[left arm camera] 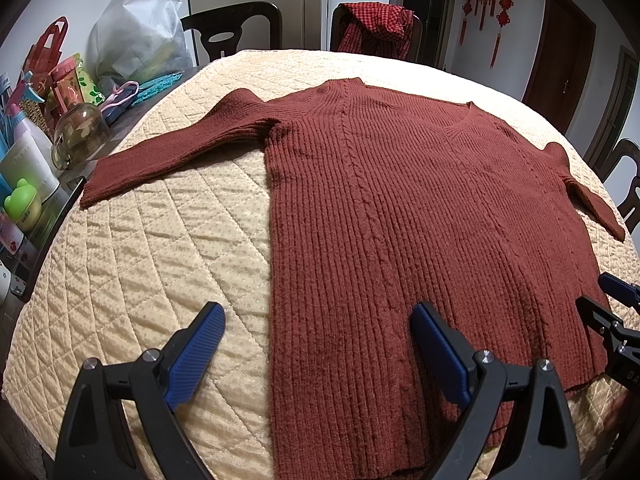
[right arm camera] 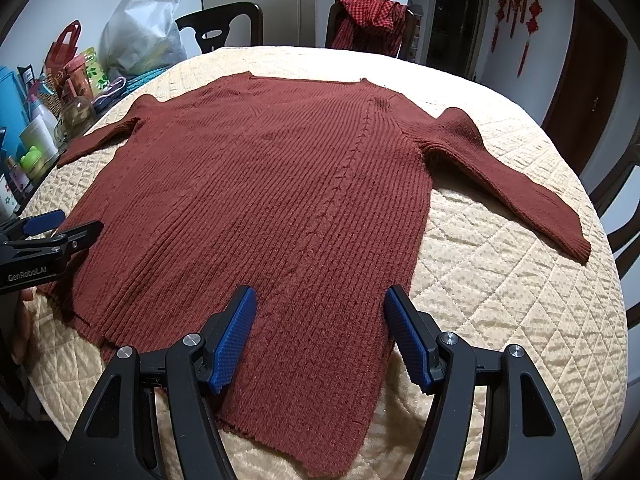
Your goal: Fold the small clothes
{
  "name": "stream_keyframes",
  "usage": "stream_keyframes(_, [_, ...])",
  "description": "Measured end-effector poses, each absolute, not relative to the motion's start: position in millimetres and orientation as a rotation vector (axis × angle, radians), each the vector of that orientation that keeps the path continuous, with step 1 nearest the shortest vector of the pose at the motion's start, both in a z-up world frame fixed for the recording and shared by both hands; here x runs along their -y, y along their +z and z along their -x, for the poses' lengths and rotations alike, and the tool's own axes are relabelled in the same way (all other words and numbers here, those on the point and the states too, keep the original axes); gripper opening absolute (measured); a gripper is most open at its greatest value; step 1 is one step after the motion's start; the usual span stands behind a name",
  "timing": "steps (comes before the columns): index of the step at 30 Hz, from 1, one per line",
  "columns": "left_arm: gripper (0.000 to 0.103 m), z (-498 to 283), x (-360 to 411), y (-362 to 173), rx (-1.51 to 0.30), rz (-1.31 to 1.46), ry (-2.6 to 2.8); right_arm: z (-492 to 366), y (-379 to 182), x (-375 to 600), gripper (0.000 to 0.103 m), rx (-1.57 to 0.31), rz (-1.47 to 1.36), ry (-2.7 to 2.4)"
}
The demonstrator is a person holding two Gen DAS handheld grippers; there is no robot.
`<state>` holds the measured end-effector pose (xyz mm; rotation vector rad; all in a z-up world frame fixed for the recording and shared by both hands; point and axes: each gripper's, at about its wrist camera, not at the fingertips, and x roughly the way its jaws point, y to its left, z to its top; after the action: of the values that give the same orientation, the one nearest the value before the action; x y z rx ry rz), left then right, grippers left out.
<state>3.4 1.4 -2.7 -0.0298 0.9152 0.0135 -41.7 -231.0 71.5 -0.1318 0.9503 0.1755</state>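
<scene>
Your left gripper (left arm camera: 316,350) and right gripper (right arm camera: 320,336) both gape, holding nothing. Only your right view shows the sweater's (right arm camera: 256,200) right sleeve (right arm camera: 516,188) whole. The sweater lies hem toward you, collar pointing away.

Ribbed matt knit sweater (left arm camera: 400,208) – quilted cloth table cover (left arm camera: 160,240), faint sheen

Two fisheye views, both low at the near edge of the surface (left arm camera: 120,264), both facing across it toward the far chairs (left arm camera: 236,28) and wall.

Left wrist view: sits close over the sweater's (left arm camera: 400,208) lower left part; the right hand-held gripper (left arm camera: 608,304) pokes in at its right edge.

Right wrist view: close over the lower right hem; the left hand-held gripper (right arm camera: 60,226) enters at its left edge.

Shared: whole sweater, quilted cover, clutter at far left, chairs.
</scene>
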Motion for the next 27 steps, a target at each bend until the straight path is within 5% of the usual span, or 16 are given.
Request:
stream_keyframes(17, [0.091,-11.7,-14.0,8.1,-0.915,0.034,0.032,36.9,95.6,225.9,0.067,-0.935,0.126,0.21])
stream_keyframes(27, [0.088,-56.2,-89.4,12.7,-0.872,0.179,0.145,0.6,97.5,210.9,0.067,-0.924,0.161,0.251])
